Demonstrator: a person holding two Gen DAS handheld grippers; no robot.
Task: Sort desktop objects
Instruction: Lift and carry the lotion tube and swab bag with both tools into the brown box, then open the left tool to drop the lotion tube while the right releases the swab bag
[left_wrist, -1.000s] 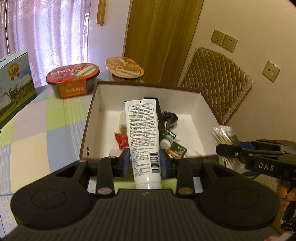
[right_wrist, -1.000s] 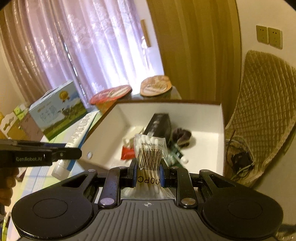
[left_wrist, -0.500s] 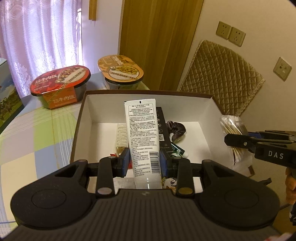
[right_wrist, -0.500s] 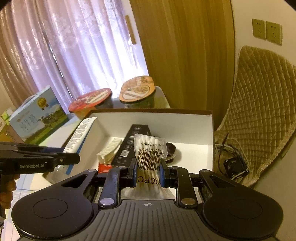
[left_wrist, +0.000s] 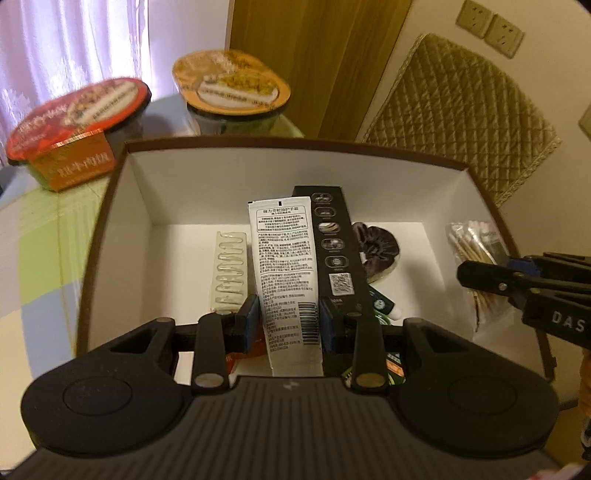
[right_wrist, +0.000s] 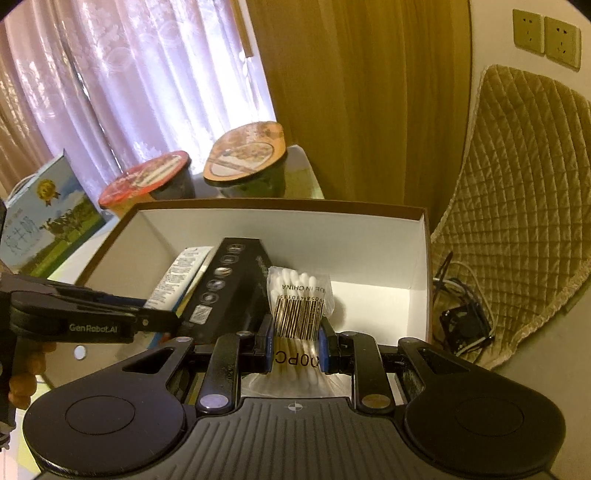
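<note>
My left gripper (left_wrist: 288, 325) is shut on a white printed tube (left_wrist: 284, 269), held over the inside of the brown box with a white lining (left_wrist: 236, 192). My right gripper (right_wrist: 295, 347) is shut on a clear bag of cotton swabs (right_wrist: 300, 299), held over the right half of the same box (right_wrist: 369, 236). Inside lie a long black carton (left_wrist: 334, 254), a dark scrunchie (left_wrist: 376, 247), a white blister strip (left_wrist: 228, 273) and small sachets. The left gripper (right_wrist: 162, 317) with its tube (right_wrist: 181, 273) shows at the left of the right wrist view.
Two sealed noodle bowls, red (left_wrist: 77, 133) and orange (left_wrist: 229, 85), stand behind the box. A milk carton box (right_wrist: 44, 218) stands far left on the checked cloth (left_wrist: 44, 236). A quilted chair back (right_wrist: 517, 192) and a tangle of cables (right_wrist: 461, 317) lie right of the table.
Both grippers moved forward and down with their loads. The tube and the swab bag now hang inside the box's outline rather than before its near wall.
</note>
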